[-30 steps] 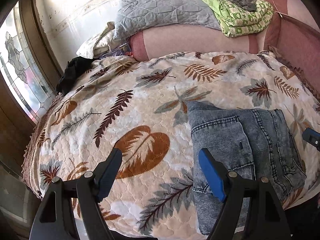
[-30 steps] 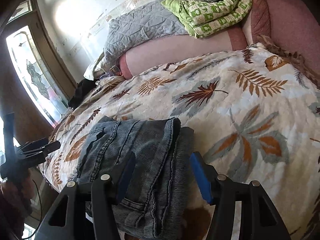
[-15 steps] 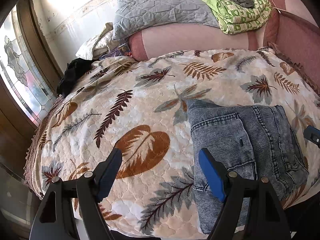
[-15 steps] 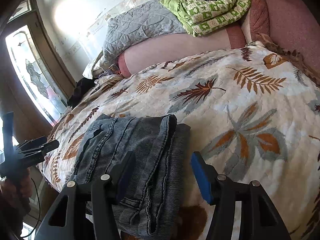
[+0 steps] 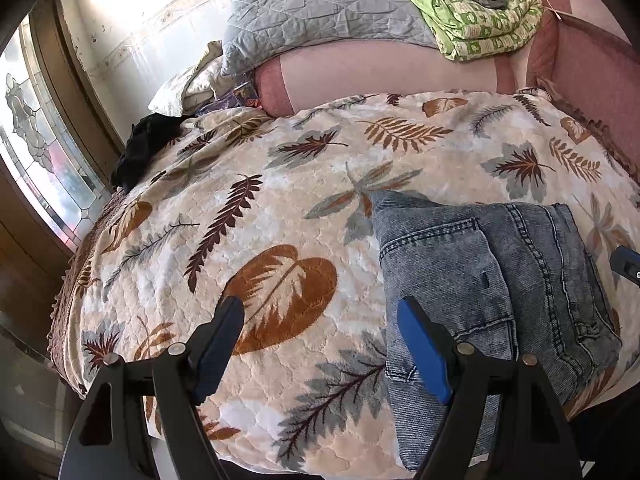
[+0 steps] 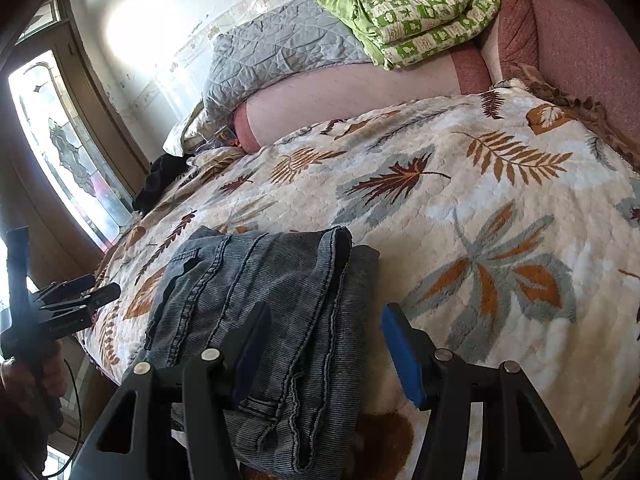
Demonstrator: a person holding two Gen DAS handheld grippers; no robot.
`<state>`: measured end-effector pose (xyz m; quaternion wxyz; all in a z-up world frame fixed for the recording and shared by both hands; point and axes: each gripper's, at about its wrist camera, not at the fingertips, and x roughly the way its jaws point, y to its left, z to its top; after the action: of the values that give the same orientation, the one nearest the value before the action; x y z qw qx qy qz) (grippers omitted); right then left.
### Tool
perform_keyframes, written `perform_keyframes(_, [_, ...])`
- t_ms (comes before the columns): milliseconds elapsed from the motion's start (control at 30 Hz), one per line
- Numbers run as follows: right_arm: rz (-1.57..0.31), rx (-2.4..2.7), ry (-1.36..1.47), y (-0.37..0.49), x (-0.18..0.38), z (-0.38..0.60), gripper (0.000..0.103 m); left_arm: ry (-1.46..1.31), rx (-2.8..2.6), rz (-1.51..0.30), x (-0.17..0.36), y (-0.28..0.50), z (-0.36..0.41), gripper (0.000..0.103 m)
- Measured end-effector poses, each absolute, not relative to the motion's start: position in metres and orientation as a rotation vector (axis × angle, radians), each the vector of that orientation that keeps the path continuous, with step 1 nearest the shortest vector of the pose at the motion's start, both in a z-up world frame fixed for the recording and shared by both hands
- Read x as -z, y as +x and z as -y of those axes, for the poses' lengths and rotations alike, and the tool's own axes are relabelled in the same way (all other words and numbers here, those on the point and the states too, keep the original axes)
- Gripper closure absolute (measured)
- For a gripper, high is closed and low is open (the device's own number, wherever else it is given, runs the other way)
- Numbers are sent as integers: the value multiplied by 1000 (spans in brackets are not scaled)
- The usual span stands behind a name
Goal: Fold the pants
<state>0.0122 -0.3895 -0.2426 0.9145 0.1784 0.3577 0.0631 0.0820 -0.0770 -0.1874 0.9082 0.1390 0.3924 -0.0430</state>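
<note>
Left wrist view: left gripper [image 5: 320, 320] is seen with fingers spread wide, nothing held, above the leaf-print blanket [image 5: 280, 208]; folded jeans [image 5: 492, 280] are laid flat on the blanket at the near edge, just right of the blue pad; a tip of the right gripper [image 5: 626, 262] is visible at far right.

Right wrist view: right gripper [image 6: 320, 332] is spread apart, empty, hovering over the jeans [image 6: 272, 292]; left gripper [image 6: 72, 296] is seen at far left, apart from the jeans; a green quilt [image 6: 424, 20] is piled at the back.

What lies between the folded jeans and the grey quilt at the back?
Only bare leaf-print bedspread and the pink bolster separate the jeans from the grey quilt; the left wrist view shows it.
</note>
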Motion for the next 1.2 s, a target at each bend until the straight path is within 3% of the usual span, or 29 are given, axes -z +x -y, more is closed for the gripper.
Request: perform_keyframes(1200, [-751, -106, 374, 15, 248, 390, 41, 288, 87, -799, 183, 84, 78, 23])
